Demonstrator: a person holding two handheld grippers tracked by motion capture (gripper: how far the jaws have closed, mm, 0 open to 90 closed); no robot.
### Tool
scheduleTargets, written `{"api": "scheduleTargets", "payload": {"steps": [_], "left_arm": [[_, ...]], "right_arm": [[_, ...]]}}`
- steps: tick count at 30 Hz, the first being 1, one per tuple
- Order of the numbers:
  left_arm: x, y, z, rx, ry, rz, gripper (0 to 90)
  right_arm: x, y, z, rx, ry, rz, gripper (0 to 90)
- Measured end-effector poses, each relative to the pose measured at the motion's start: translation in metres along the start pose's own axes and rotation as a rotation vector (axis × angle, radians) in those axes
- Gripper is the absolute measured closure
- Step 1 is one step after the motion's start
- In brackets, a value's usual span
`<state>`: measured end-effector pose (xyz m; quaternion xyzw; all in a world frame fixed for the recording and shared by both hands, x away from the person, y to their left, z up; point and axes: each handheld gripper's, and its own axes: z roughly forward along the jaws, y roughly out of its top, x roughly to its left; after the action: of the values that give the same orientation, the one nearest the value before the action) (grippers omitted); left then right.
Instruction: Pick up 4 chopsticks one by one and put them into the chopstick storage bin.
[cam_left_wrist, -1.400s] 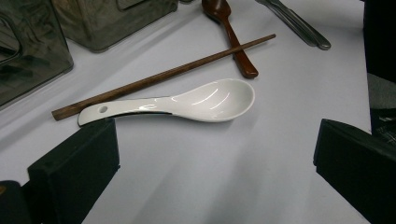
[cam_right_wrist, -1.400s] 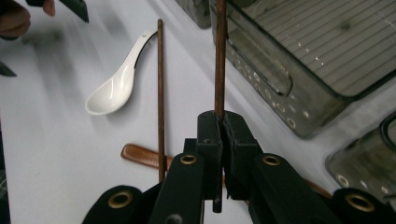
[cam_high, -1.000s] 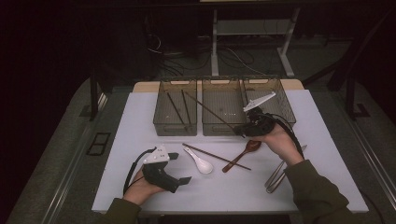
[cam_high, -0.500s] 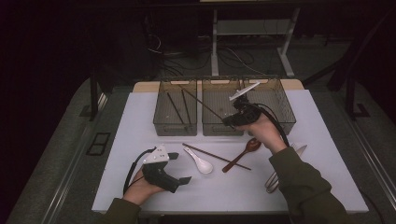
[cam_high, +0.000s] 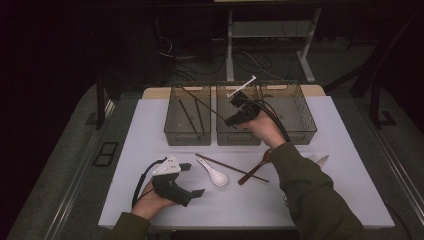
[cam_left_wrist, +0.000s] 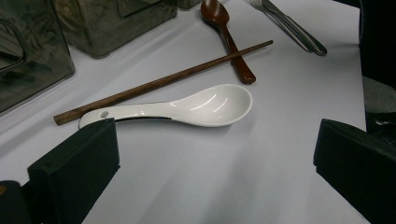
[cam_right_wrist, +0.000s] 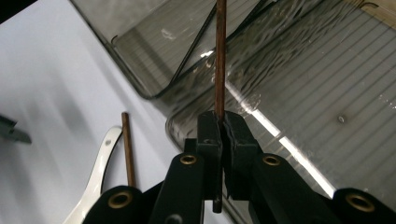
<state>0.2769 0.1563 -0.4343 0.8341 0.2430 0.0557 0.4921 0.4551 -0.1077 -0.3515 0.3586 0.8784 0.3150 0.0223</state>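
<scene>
Moved since earlier frame: right gripper (cam_high: 235, 111), carried from mid-surface up and left over the middle bin (cam_high: 239, 137). Fingers (cam_right_wrist: 211, 135) pressed together, pinching a brown chopstick (cam_right_wrist: 220, 56) that slants toward the left bin (cam_high: 188, 134). Left gripper (cam_high: 192, 180), lower left: fingers spread, resting on the surface (cam_high: 240, 200) beside white spoon (cam_left_wrist: 205, 105).

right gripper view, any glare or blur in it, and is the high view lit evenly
Right gripper view: a bright glare streak runs across the clear bin, the table smears softly, while the chopstick pinched in the fingers stays sharp. High view: the white table is lit, the surroundings fall dark.
</scene>
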Motion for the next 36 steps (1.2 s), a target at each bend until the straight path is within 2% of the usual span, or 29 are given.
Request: {"api": "scheduleTargets", "payload": {"steps": [10, 17, 23, 36], "left_arm": [[-0.001, 0.0, 0.0, -0.01, -0.008, -0.003, 0.0], [-0.001, 0.001, 0.0, -0.022, -0.015, -0.008, 0.0], [-0.002, 0.001, 0.001, -0.026, -0.021, -0.005, 0.0], [-0.002, 0.002, 0.001, -0.024, -0.027, -0.003, 0.0]], "right_arm": [[-0.003, 0.031, 0.021, 0.053, -0.036, 0.04, 85.3], [0.0, 0.055, 0.031, 0.083, -0.071, 0.049, 85.0], [0.003, 0.065, 0.043, 0.115, -0.101, 0.071, 85.0], [0.013, 0.075, 0.059, 0.124, -0.102, 0.069, 83.7]]}}
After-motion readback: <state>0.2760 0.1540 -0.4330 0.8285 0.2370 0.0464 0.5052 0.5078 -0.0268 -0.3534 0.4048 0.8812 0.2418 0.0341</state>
